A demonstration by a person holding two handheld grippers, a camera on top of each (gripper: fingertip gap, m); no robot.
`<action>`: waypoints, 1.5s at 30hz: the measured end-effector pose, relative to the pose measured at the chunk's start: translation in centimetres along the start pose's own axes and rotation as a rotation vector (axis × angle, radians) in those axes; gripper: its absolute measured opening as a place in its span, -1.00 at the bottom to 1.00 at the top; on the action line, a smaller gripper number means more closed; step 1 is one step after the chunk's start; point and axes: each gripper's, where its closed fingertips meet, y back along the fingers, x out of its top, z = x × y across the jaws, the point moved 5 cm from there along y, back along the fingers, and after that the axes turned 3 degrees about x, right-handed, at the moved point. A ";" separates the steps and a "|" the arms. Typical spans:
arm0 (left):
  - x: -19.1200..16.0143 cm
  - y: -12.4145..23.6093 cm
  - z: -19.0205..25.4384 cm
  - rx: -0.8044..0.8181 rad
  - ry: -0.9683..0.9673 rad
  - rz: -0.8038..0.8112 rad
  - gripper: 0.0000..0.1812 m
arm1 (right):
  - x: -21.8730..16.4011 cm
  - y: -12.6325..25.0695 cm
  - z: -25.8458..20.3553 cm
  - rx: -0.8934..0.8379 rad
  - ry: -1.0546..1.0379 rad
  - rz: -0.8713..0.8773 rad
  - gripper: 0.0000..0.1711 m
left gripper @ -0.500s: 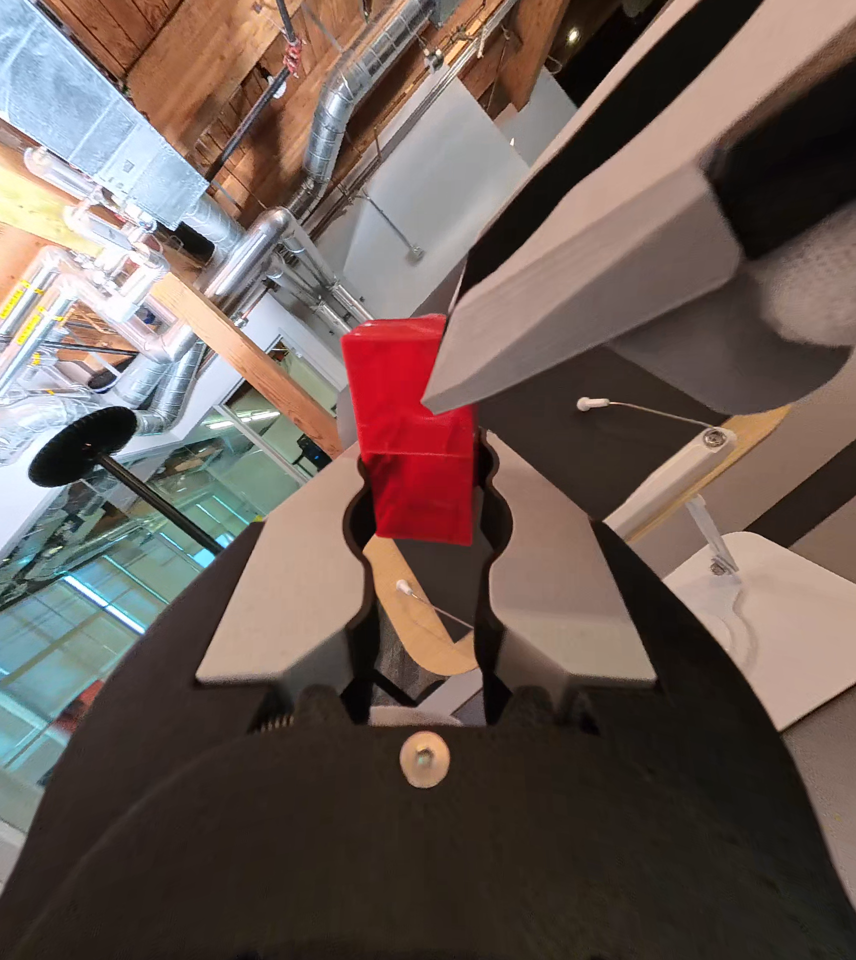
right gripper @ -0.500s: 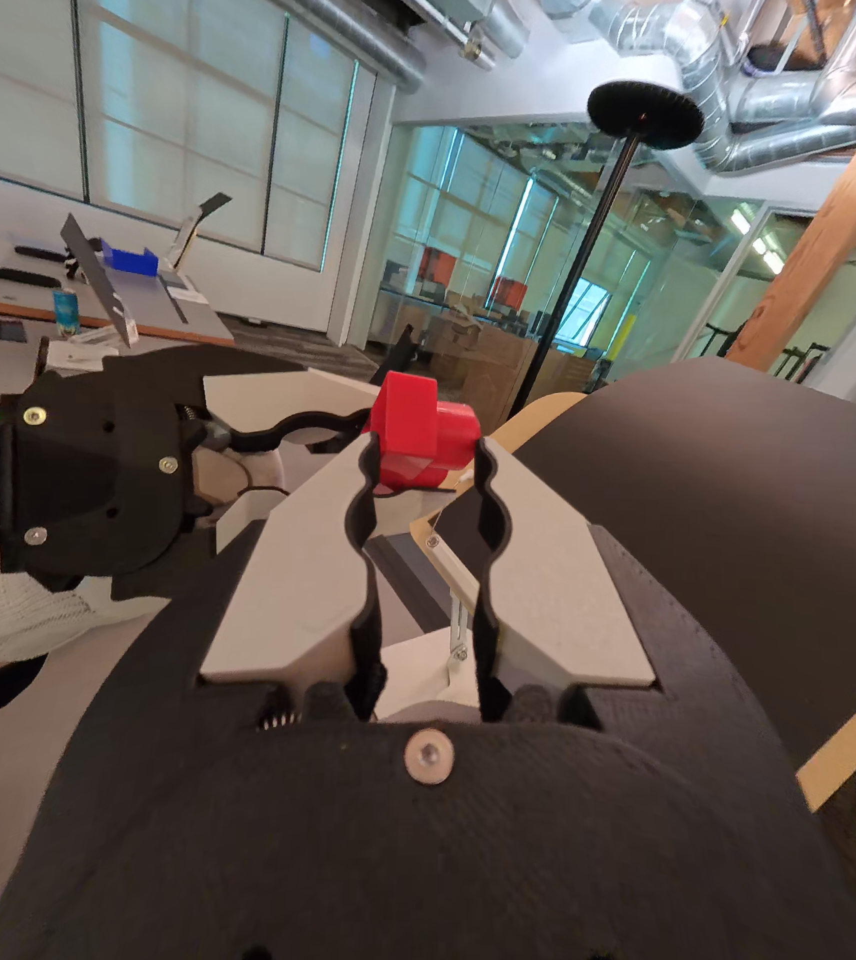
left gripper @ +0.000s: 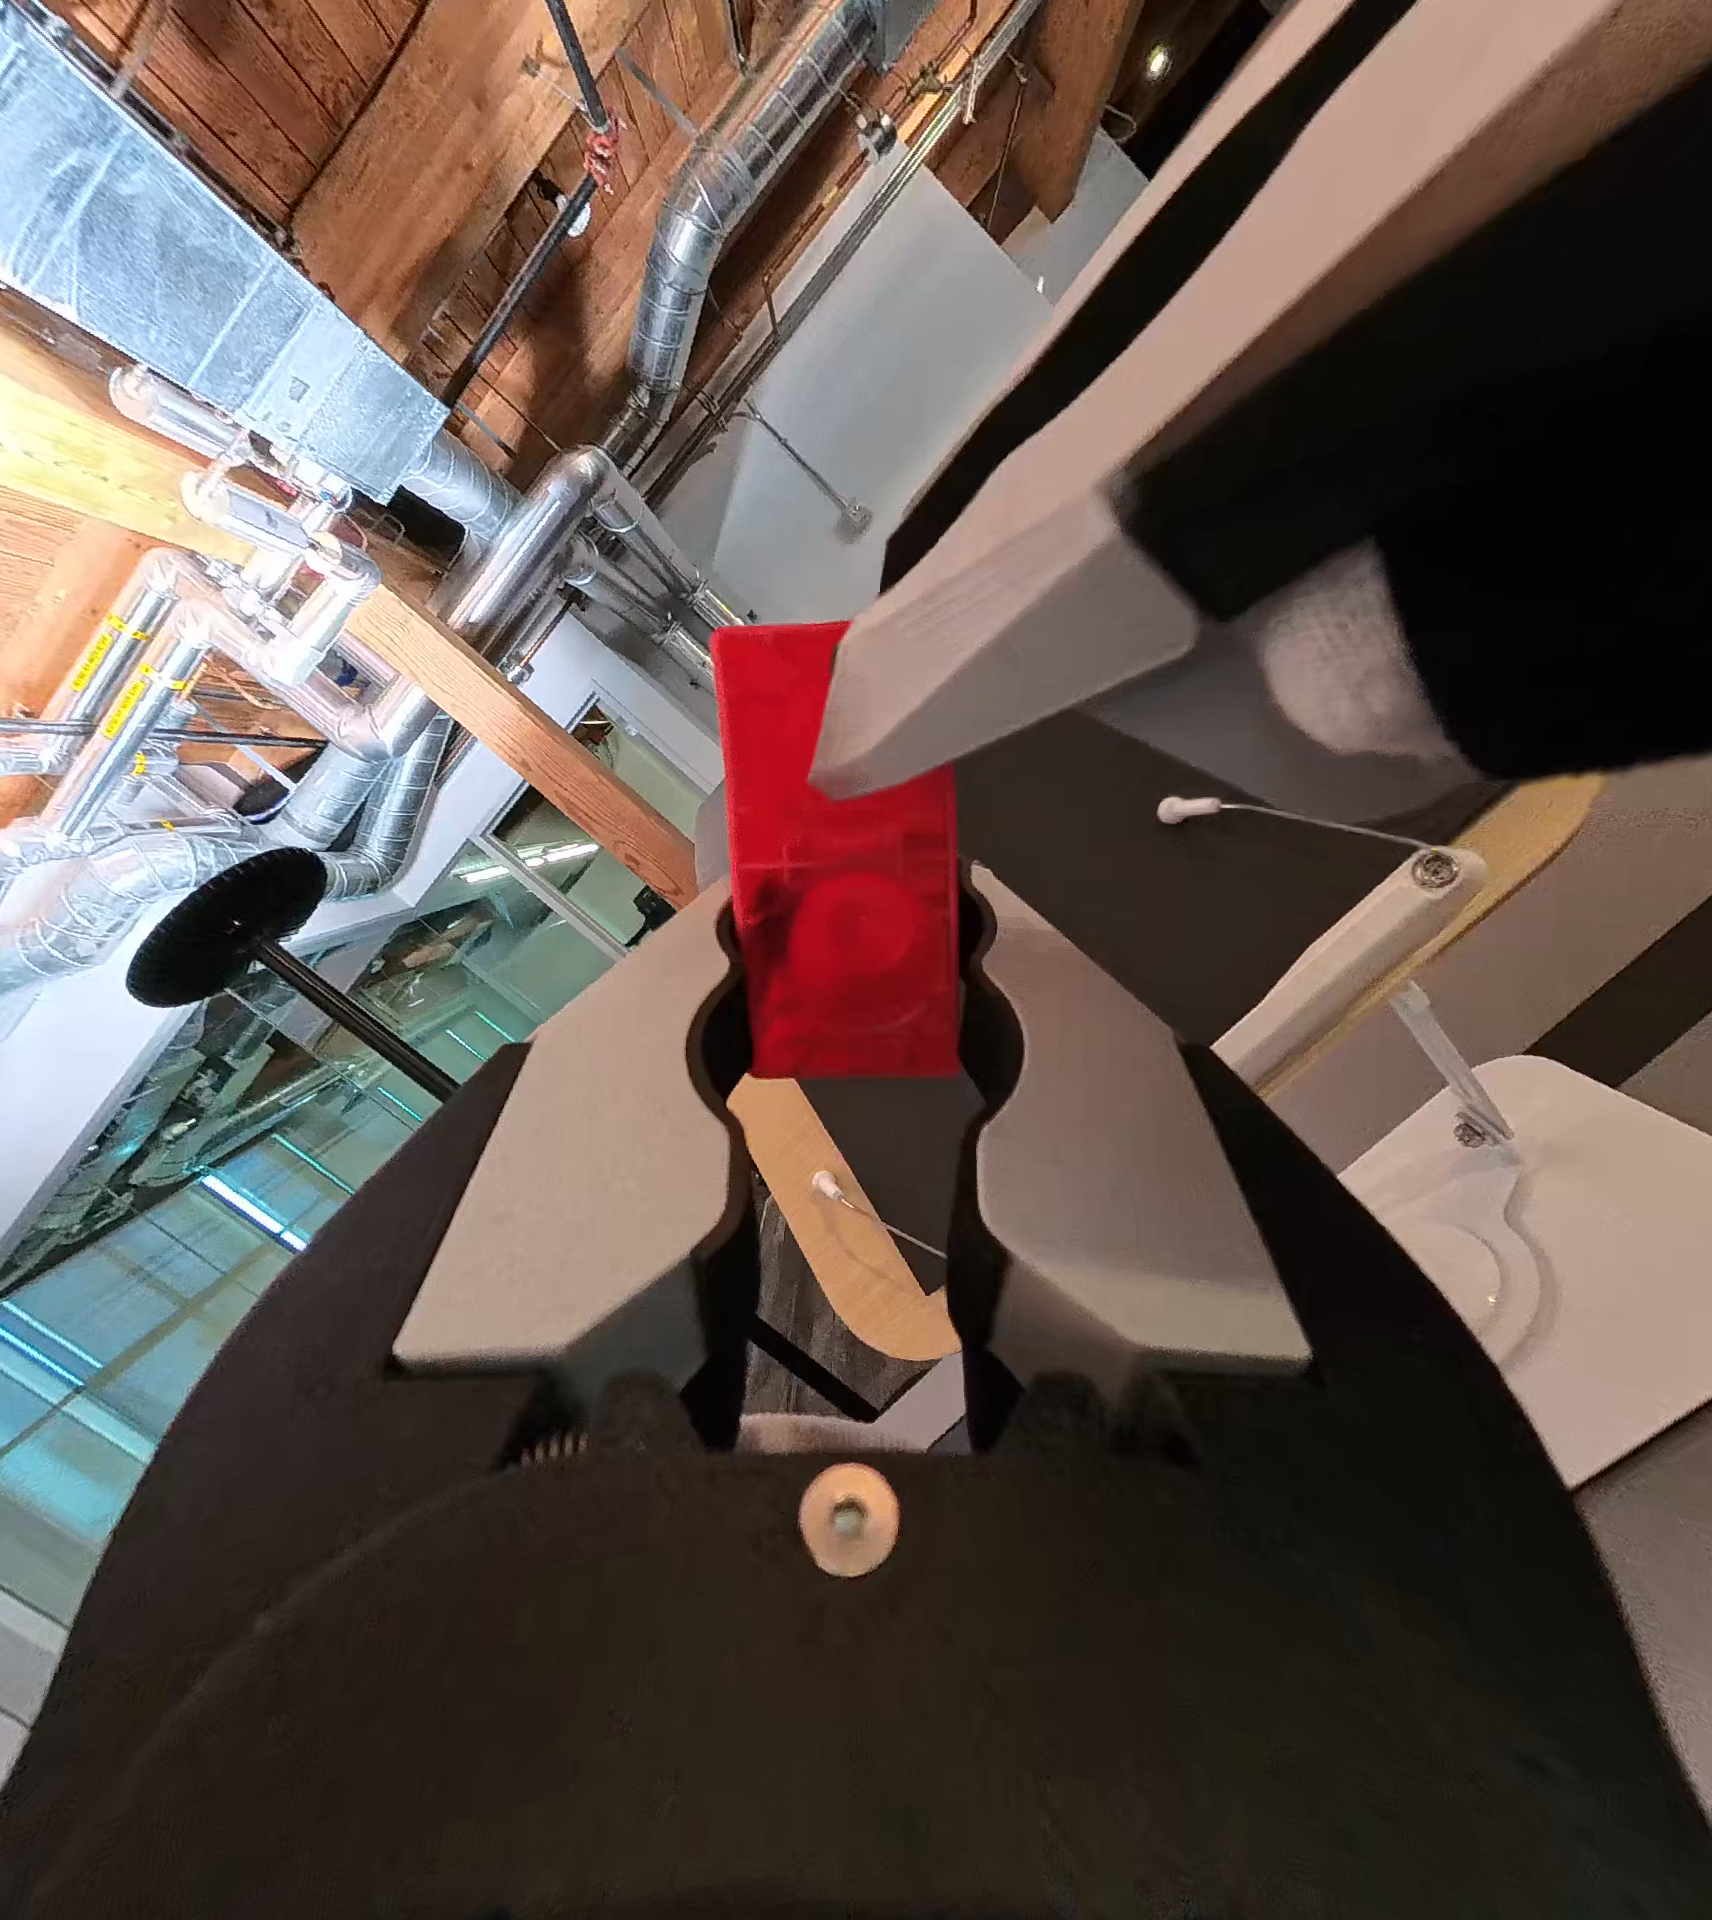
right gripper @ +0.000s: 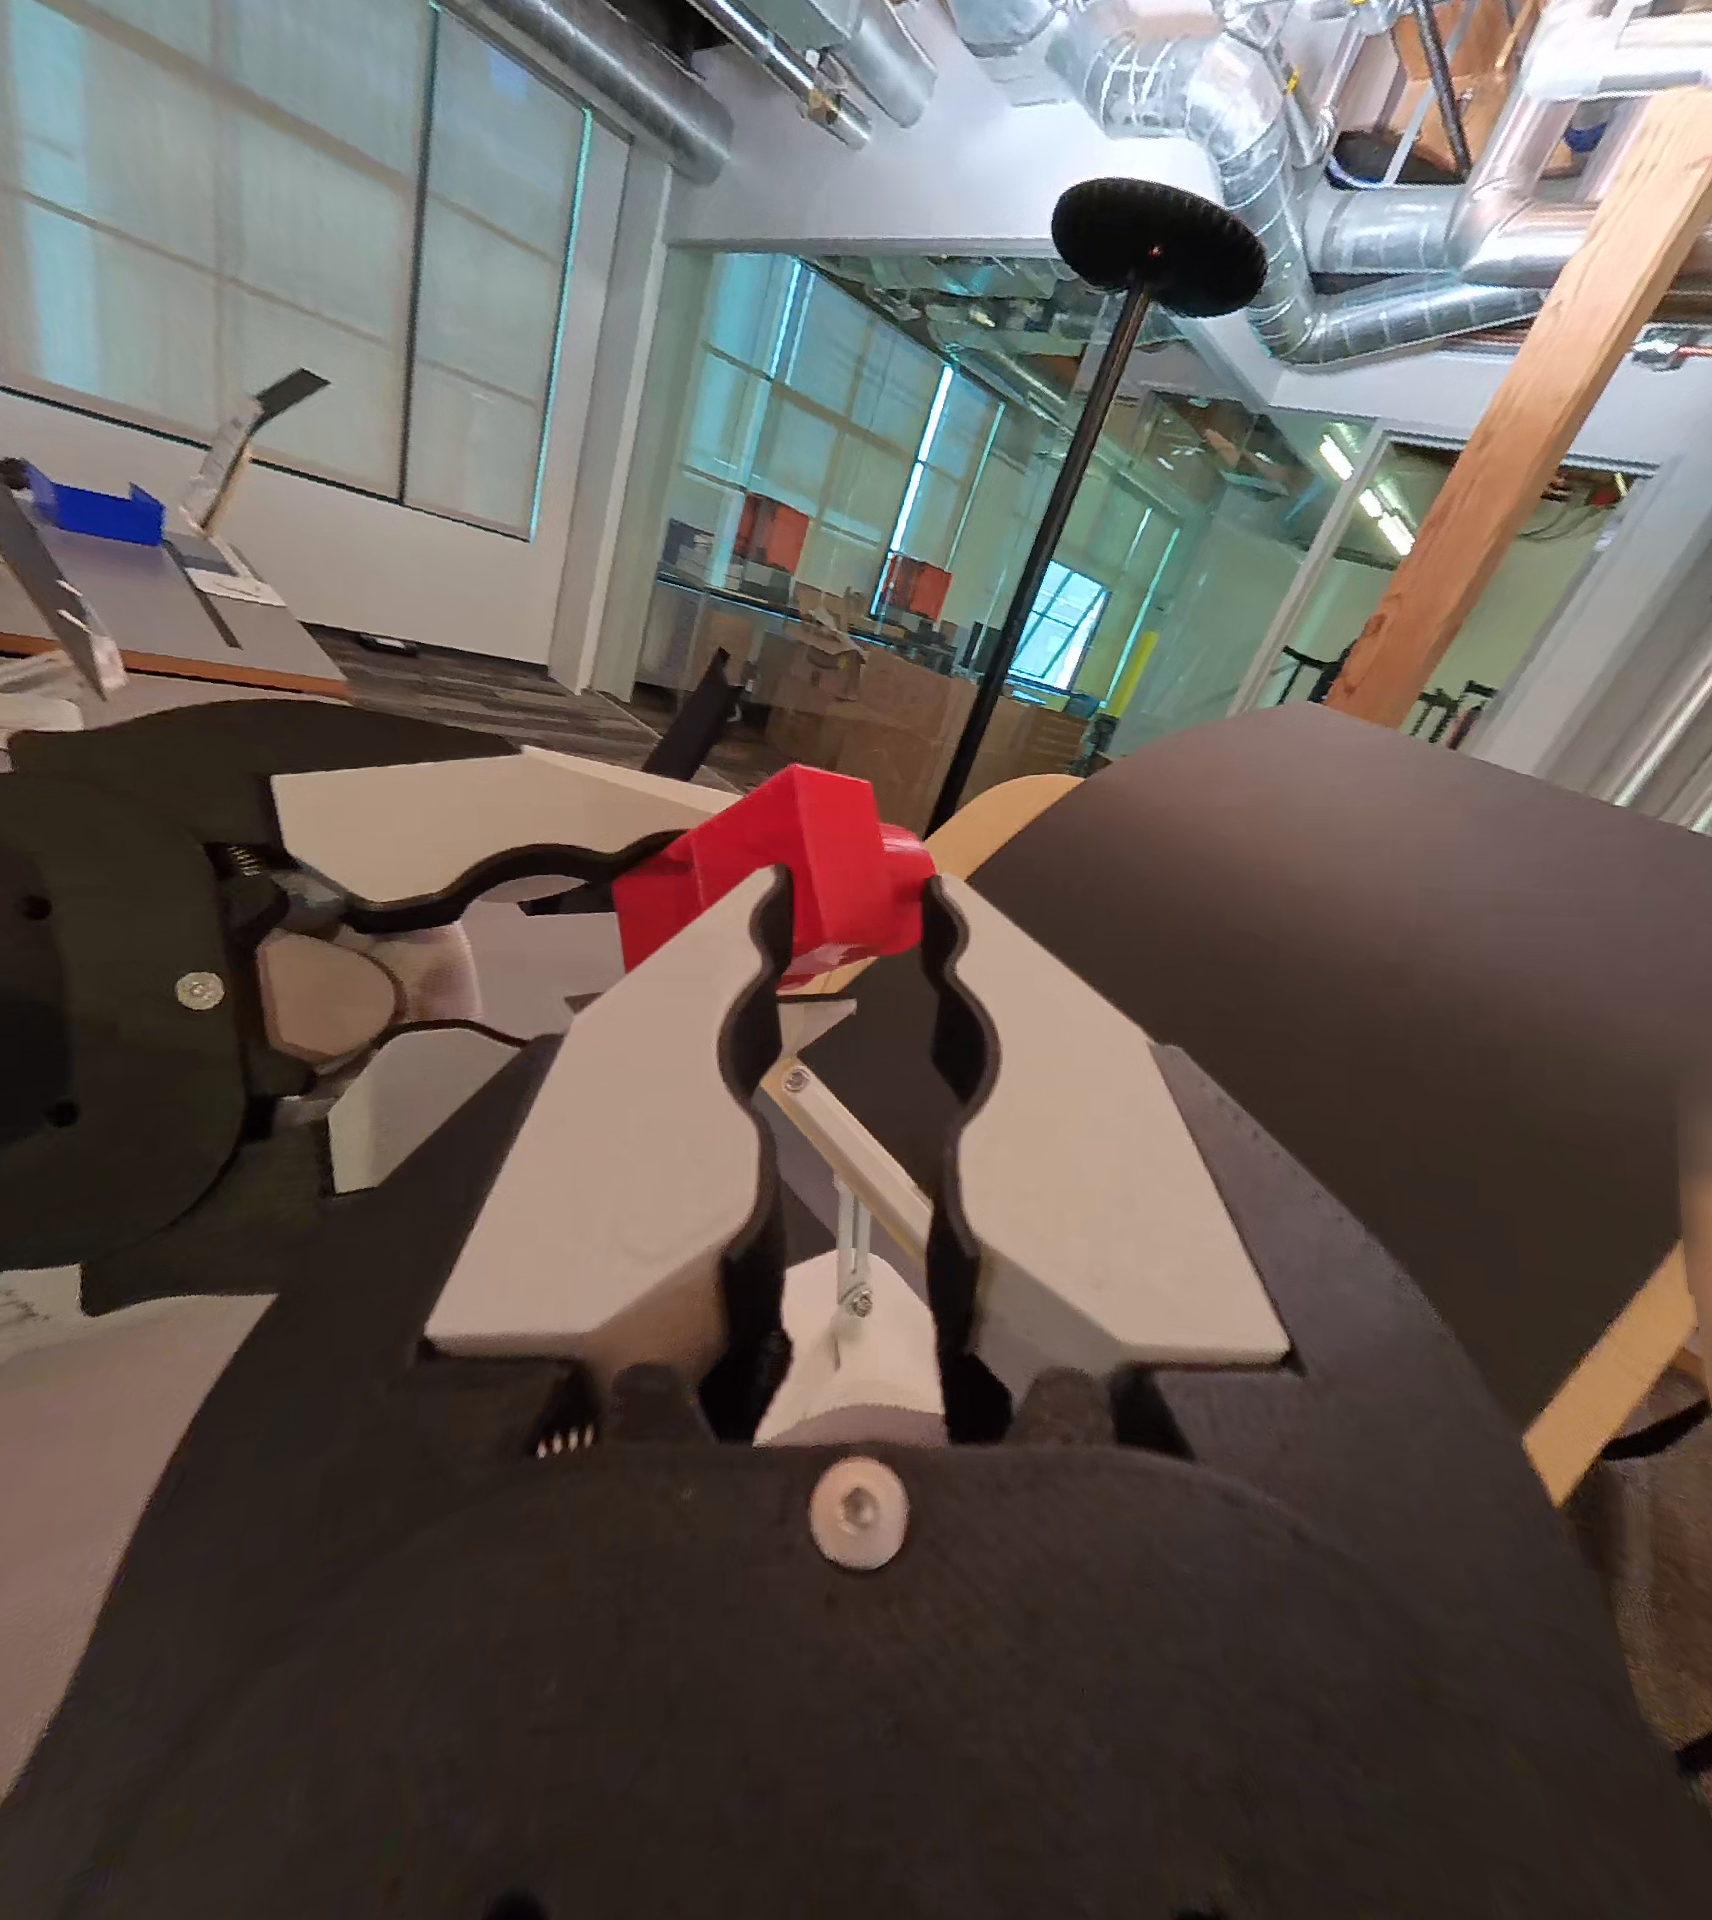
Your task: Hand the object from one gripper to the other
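The red block is a glossy plastic piece held up in the air between the two grippers. Seen from the left wrist camera it is a long flat rectangle with a round raised stud on its near half; from the right wrist camera it looks stepped, with an angular ridge on top and a round end. The left gripper has its grey fingers pressed against both long sides of the block's near end, clamping it. The right gripper has its wavy-edged fingertips on either side of the block's other end; they seem to touch it, though whether they truly pinch it is hard to judge. In the left view one grey finger of the right gripper crosses over the block's far end. Behind stand a black pole lamp and silver ceiling ducts.
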 end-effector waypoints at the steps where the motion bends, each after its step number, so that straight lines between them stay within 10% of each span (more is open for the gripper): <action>1: 0.0 0.0 0.1 -0.001 -0.005 -0.001 -0.62 | 0.0 0.0 0.1 -0.005 0.008 -0.006 -0.75; 26: 1.1 0.5 1.3 -0.031 -0.097 0.044 -0.61 | -0.7 0.2 1.1 -0.113 0.179 -0.068 -0.97; 39: 4.0 4.1 -3.1 -0.559 0.464 0.207 -0.36 | 1.2 3.0 2.4 0.061 0.135 0.245 -0.98; 45: 4.7 5.2 -2.5 -1.059 0.974 0.311 -0.24 | 2.1 4.6 0.7 0.128 0.378 0.372 -0.99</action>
